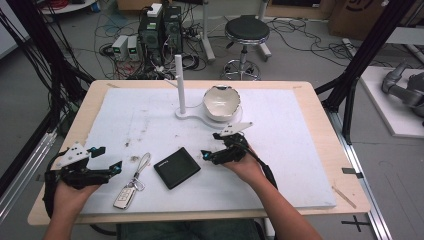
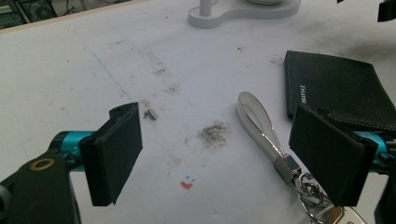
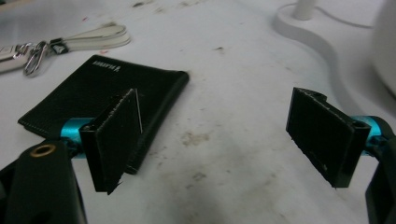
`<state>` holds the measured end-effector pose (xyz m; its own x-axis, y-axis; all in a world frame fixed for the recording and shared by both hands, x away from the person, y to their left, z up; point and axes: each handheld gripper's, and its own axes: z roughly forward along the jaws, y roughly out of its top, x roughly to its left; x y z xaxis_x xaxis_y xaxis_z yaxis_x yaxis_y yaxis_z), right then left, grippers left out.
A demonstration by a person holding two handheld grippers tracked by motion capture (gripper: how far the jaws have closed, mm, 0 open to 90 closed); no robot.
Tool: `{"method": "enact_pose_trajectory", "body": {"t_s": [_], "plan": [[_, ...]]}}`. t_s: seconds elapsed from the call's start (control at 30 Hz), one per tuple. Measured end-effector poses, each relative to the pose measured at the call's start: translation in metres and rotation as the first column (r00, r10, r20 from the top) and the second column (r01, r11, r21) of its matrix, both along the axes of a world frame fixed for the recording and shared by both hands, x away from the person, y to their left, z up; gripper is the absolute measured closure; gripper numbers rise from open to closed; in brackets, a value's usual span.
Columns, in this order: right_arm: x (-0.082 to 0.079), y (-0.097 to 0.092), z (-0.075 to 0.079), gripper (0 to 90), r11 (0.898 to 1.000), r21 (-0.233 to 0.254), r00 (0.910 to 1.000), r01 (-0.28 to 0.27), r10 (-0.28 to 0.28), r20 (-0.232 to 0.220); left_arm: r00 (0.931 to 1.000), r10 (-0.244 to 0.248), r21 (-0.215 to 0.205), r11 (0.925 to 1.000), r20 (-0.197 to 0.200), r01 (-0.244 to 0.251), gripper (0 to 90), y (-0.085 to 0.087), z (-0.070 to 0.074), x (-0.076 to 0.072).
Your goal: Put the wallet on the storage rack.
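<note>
Five things sit on the table [image 1: 310,150].
One black wallet [image 1: 177,167], one car key [image 1: 125,196] with a strap, one white bowl [image 1: 221,102], one white stand [image 1: 180,85], two grippers.

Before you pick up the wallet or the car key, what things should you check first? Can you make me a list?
1. Left hand-held gripper open: ok, jaws spread wide, nothing between them.
2. Right hand-held gripper open: ok, jaws apart and empty.
3. Black wallet lying flat and free: ok, nothing on it.
4. Car key reachable: ok, it lies beside the left hand-held gripper, its white strap stretched out.
5. Wallet and key apart: ok, a gap of table between them.
6. White bowl out of the way: ok, on its stand farther back.
</note>
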<state>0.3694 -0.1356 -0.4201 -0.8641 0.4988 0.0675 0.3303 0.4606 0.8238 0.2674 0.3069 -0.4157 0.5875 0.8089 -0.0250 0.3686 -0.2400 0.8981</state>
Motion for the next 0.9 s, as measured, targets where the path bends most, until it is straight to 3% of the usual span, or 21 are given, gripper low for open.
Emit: {"method": "enact_pose_trajectory", "body": {"t_s": [0.07, 0.17, 0.2, 0.3, 0.33, 0.47, 0.53, 0.63, 0.7, 0.73, 0.9], "plan": [[-0.002, 0.013, -0.004, 18.2, 0.999, -0.021, 0.9991, -0.042, 0.042, 0.001, 1.0, 0.004, 0.002, 1.0, -0.002, -0.004, 17.2, 0.001, 0.0, -0.001], [-0.003, 0.02, -0.006, 18.2, 0.998, -0.034, 0.9984, -0.056, 0.055, -0.012, 1.0, 0.003, 0.002, 1.0, -0.002, -0.003, 17.3, 0.002, -0.001, -0.001], [-0.002, 0.027, -0.01, 18.2, 0.997, -0.028, 0.9969, -0.07, 0.069, -0.039, 1.0, 0.003, 0.003, 1.0, -0.002, -0.003, 17.2, 0.001, 0.0, -0.002], [0.0, 0.033, -0.013, 18.2, 0.997, -0.034, 0.9956, -0.076, 0.074, -0.058, 1.0, 0.0, 0.006, 1.0, -0.002, 0.0, 17.3, 0.001, 0.0, -0.002], [0.001, 0.039, -0.017, 18.2, 0.996, -0.036, 0.9925, -0.084, 0.081, -0.092, 1.0, 0.001, 0.006, 1.0, -0.002, -0.001, 17.2, 0.001, 0.0, -0.003], [0.002, 0.047, -0.022, 18.3, 0.994, -0.049, 0.9901, -0.099, 0.094, -0.104, 1.0, 0.006, 0.005, 1.0, -0.001, -0.006, 17.3, 0.001, 0.0, -0.004], [0.004, 0.054, -0.027, 18.3, 0.992, -0.055, 0.9842, -0.113, 0.104, -0.143, 1.0, 0.005, 0.01, 0.9999, -0.001, -0.005, 17.2, 0.002, 0.0, -0.004], [0.004, 0.056, -0.03, 18.4, 0.99, -0.063, 0.9797, -0.123, 0.111, -0.166, 1.0, 0.006, 0.008, 1.0, -0.001, -0.006, 17.2, 0.002, 0.0, -0.005], [0.004, 0.058, -0.03, 21.6, 0.987, -0.079, 0.9777, -0.137, 0.122, -0.171, 1.0, 0.004, 0.009, 1.0, -0.001, -0.004, 17.3, 0.002, 0.0, -0.005], [0.003, 0.058, -0.031, 29.5, 0.985, -0.071, 0.9707, -0.16, 0.144, -0.193, 1.0, 0.004, 0.009, 1.0, -0.002, -0.004, 17.3, 0.002, 0.0, -0.005], [0.002, 0.058, -0.03, 41.2, 0.981, -0.058, 0.9624, -0.183, 0.167, -0.214, 1.0, 0.001, 0.011, 0.9999, -0.003, -0.001, 17.2, 0.001, 0.0, -0.005]]}}
